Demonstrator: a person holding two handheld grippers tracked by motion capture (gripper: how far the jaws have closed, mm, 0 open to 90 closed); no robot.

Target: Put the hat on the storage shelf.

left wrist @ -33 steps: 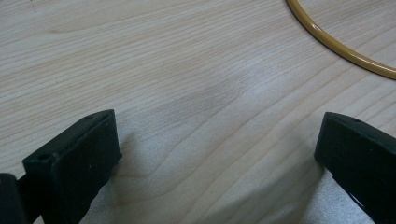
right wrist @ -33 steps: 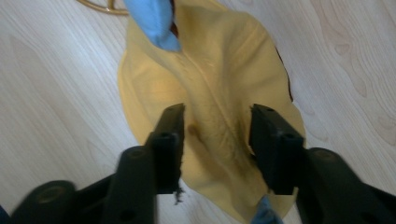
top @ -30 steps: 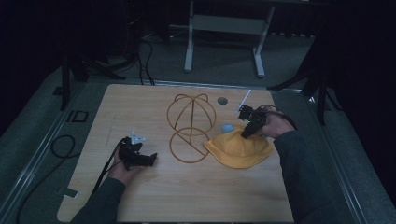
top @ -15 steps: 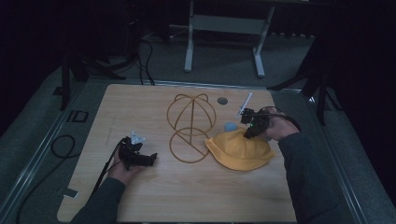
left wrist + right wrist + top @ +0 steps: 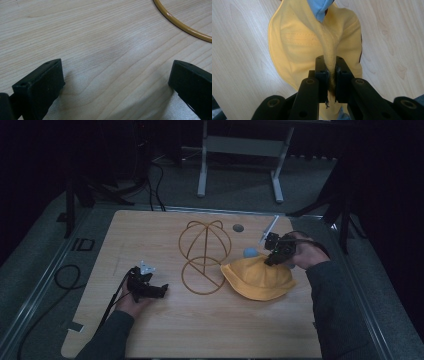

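1. Fabric of the yellow hat [image 5: 312, 50] is pinched between the pads of the right hand-held gripper [image 5: 329, 75], whose jaws have just been closing and are now pressed together on a raised fold of the cloth.
2. From the high view, the right hand-held gripper [image 5: 272, 259] is seen tilted down onto the far edge of the yellow hat [image 5: 260, 277], with the person's right hand [image 5: 305, 254] wrapped around it.
3. Below the pinched fold, the hat is spread out on the light wooden worktop [image 5: 210, 330], at its right side.
4. A blue piece [image 5: 319, 7] is seen at the far end of the hat in the right gripper view; what it is cannot be told.
5. Just beside the hat, to its left, a wire hat stand [image 5: 204, 255] of golden rod is set on the worktop, its round base ring lying flat.
6. The left hand-held gripper [image 5: 157, 292] is rested low on the worktop, well apart from the hat, and is held by the left hand [image 5: 131, 301].
7. In its own view the left hand-held gripper [image 5: 117, 82] is shown with jaws spread wide over bare wood, nothing between them, and an arc of the stand's ring [image 5: 180, 23] is seen ahead.
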